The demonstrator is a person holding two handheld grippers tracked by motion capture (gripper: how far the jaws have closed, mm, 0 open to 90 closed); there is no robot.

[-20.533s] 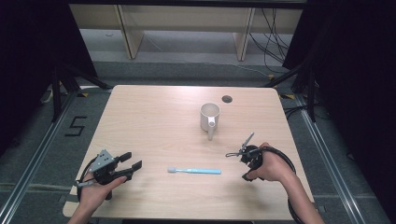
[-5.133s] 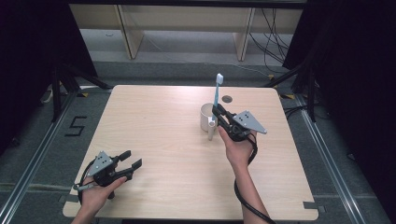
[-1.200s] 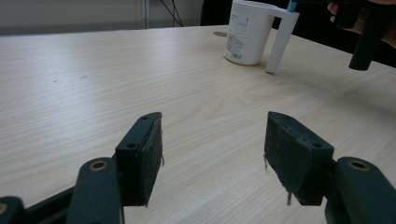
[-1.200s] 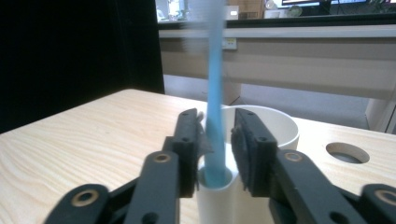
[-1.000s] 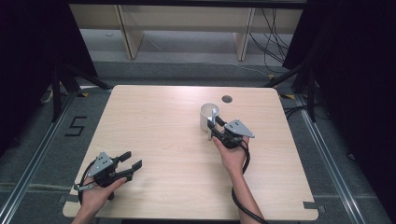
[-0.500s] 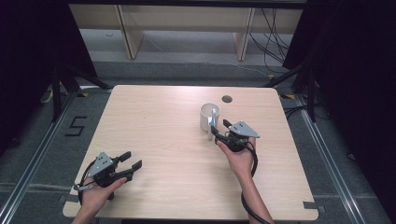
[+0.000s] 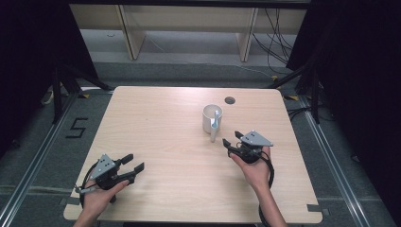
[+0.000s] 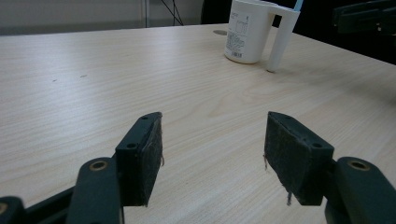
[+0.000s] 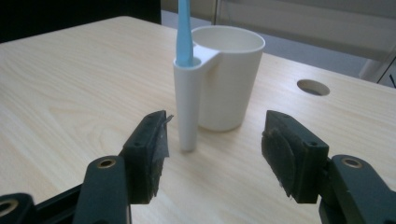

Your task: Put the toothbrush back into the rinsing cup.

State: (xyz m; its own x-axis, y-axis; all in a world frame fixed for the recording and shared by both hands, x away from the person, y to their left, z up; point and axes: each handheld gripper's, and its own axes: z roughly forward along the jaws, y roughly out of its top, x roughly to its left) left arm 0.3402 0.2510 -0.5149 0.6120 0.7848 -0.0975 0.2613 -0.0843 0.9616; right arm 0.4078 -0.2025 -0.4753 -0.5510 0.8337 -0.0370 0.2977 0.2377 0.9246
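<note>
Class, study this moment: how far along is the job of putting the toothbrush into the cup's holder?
Done: the blue toothbrush stands upright in the hollow handle tube of the white cup. In hand: nothing; the right gripper is open just short of the cup, and the left gripper is open, apart near the table edge. Left: seemingly only drawing the right gripper away.

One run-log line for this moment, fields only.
toothbrush: upright in cup's handle tube | cup: standing on table | right claw: open, empty, near cup | left claw: open, empty, near table's front-left
</note>
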